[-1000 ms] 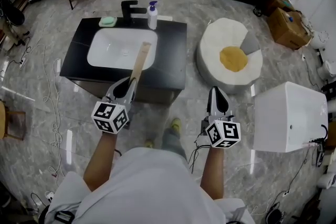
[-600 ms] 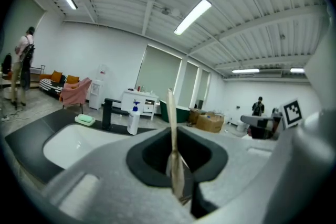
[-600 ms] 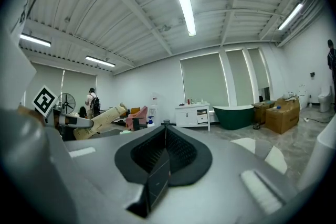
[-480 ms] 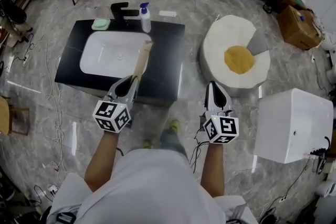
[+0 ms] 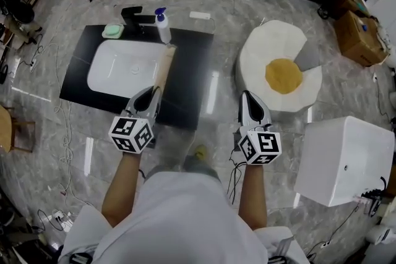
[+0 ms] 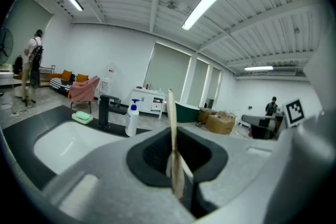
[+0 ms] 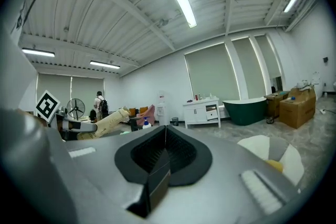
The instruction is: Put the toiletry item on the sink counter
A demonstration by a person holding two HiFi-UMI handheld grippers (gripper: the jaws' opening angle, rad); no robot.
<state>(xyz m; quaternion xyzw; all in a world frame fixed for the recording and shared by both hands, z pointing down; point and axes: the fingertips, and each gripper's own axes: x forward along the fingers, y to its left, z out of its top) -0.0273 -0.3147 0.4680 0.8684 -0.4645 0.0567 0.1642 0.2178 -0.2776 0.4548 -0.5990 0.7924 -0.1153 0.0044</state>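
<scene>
A long flat beige toiletry tube [image 5: 162, 68] sticks forward out of my left gripper [image 5: 152, 94], which is shut on its near end. The tube's far end hangs over the right side of the white basin [image 5: 120, 70] set in the black sink counter [image 5: 193, 74]. In the left gripper view the tube [image 6: 171, 123] shows edge-on, clamped between the jaws of the left gripper [image 6: 176, 168]. My right gripper [image 5: 248, 99] is held over the floor to the right of the counter, shut with nothing in it; its jaws meet in the right gripper view [image 7: 164, 136].
A black faucet [image 5: 133, 14], a white pump bottle [image 5: 163, 26] and a green soap dish [image 5: 113, 31] stand along the counter's far edge. An egg-shaped cushion [image 5: 281, 71] and a white box [image 5: 346, 161] are on the right. Cables [image 5: 62, 108] trail across the floor at left.
The head view has shifted, so the counter now lies further left and higher in it. The left gripper still holds the tube; both grippers keep about the same places in the view.
</scene>
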